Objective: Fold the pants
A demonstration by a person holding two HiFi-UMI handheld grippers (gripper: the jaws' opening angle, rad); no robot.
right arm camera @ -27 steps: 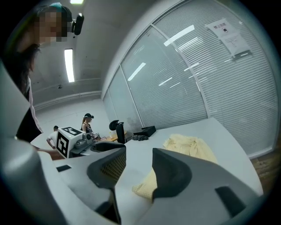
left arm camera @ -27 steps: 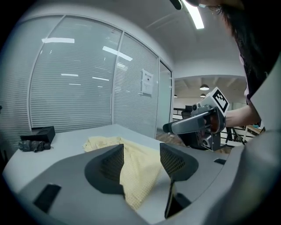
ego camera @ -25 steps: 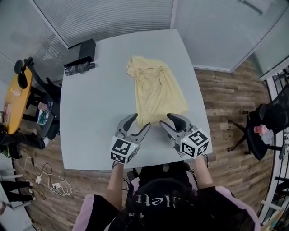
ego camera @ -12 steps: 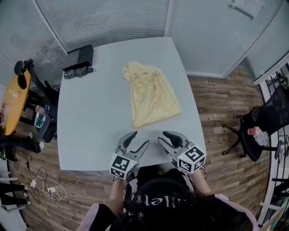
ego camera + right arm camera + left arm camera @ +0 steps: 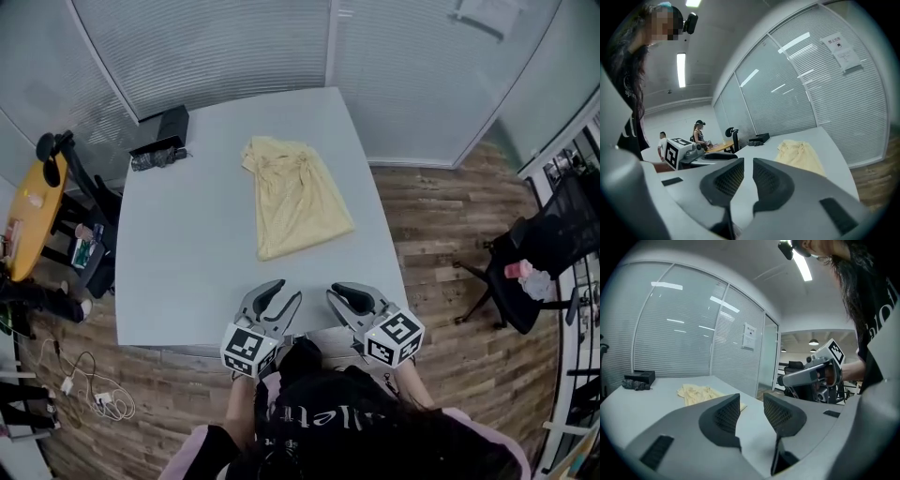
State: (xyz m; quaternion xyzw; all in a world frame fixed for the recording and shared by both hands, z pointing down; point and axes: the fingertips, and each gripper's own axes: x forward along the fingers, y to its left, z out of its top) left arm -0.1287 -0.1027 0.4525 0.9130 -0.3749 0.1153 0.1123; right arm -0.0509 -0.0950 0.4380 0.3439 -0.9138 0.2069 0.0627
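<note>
left gripper [image 5: 284, 292], right gripper [image 5: 339, 295]: grey curved shells, black ribbed pads [image 5: 727, 413], white cube [image 5: 246, 349] with black square markers on each. Person: black top [image 5: 328, 417], white lettering, pink sleeves [image 5: 187, 445], long dark hair [image 5: 846, 287].

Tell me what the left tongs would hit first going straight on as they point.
Most likely the bare grey table, short of the yellow pants, since the left tongs tilt slightly down; depth is uncertain. Their jaws have just been closing, with nothing between them.
</note>
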